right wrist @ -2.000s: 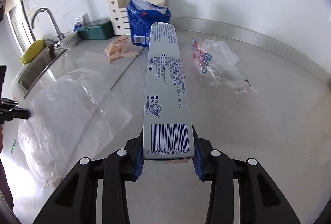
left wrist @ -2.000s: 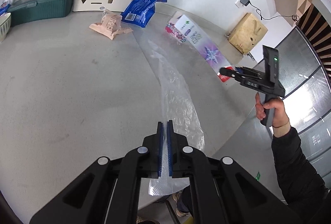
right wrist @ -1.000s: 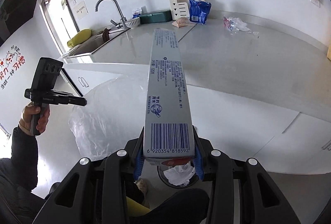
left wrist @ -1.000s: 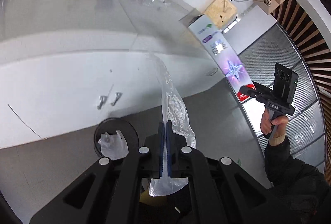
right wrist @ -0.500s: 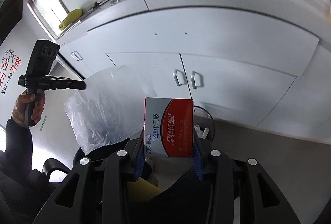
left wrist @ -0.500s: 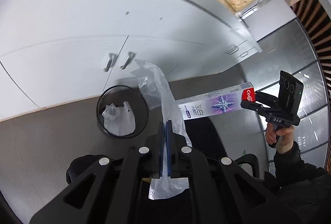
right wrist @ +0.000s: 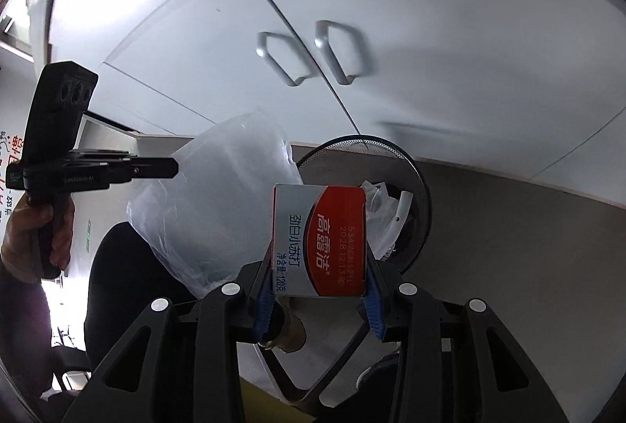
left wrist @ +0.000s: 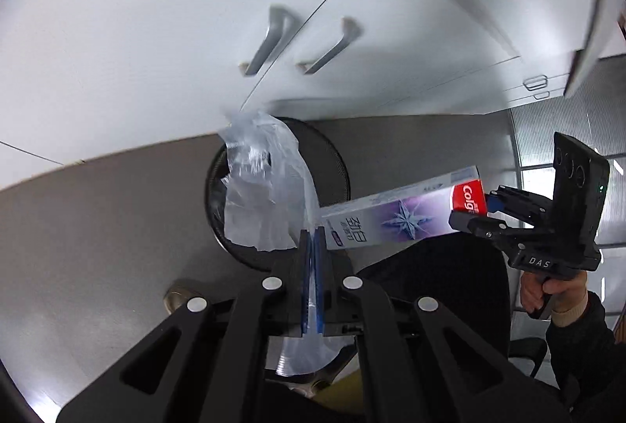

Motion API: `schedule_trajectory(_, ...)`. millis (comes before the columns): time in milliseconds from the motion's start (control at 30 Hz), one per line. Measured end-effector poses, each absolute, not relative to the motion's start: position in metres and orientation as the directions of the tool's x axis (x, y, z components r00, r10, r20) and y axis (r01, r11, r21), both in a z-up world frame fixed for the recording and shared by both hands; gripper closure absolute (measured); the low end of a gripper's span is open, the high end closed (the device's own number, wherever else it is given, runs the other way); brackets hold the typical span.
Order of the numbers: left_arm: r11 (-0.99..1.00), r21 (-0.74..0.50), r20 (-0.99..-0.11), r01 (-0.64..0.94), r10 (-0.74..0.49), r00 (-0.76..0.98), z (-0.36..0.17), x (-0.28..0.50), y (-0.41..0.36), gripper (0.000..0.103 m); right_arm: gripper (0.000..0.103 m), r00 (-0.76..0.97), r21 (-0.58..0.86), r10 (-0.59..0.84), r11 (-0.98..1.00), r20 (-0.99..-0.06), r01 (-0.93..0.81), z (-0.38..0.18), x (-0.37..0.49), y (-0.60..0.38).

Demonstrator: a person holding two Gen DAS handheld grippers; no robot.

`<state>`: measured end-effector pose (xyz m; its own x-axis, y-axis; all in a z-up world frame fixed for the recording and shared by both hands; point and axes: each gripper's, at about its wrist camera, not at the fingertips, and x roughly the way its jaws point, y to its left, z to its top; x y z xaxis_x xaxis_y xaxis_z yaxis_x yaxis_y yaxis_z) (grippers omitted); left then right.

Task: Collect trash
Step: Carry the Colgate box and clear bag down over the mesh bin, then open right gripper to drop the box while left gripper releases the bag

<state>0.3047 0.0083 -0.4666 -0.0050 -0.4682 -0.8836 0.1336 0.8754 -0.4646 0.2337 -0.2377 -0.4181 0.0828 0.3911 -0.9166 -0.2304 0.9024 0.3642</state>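
We hold the clear plastic bag point(left wrist: 266, 196) pinched in our left gripper point(left wrist: 312, 247) and the toothpaste box point(right wrist: 320, 239) clamped in our right gripper point(right wrist: 319, 300), both above the bin point(right wrist: 424, 196). Released off-centre, the light bag may drift and the long box may catch the rim.
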Motion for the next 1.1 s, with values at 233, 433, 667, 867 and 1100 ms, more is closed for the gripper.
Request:
schedule_trajectory(233,0.887,-0.458,-0.888,0.051,-0.455,-0.065,-0.545,0.328,-0.005,0.100,0.061,0.014,0.310,0.319,0.931,-0.948,-0.195,-0.475,0.271,-0.222)
schedule_trajectory(433,0.890,-0.455,-0.887,0.008,-0.453,-0.093,-0.581,0.332,-0.010,0.100,0.061,-0.031,0.289,0.288,0.942,-0.957,-0.172,-0.502,0.283,-0.216)
schedule_trajectory(667,0.891,-0.453,-0.880,-0.034,-0.452,-0.144,-0.603,0.327,-0.018,0.100,0.061,-0.065,0.273,0.266,0.949,-0.962,-0.156,-0.517,0.281,-0.214)
schedule_trajectory(867,0.900,-0.434,-0.889,-0.038,-0.435,-0.140,-0.603,0.333,-0.015,0.092,0.061,-0.079,0.258,0.249,0.955,-0.965,-0.146,-0.524,0.278,-0.212)
schedule_trajectory(1100,0.897,-0.442,-0.888,-0.005,-0.439,-0.136,-0.589,0.332,-0.022,0.039,0.053,-0.065,0.230,0.223,0.961,-0.973,-0.152,-0.527,0.281,-0.212)
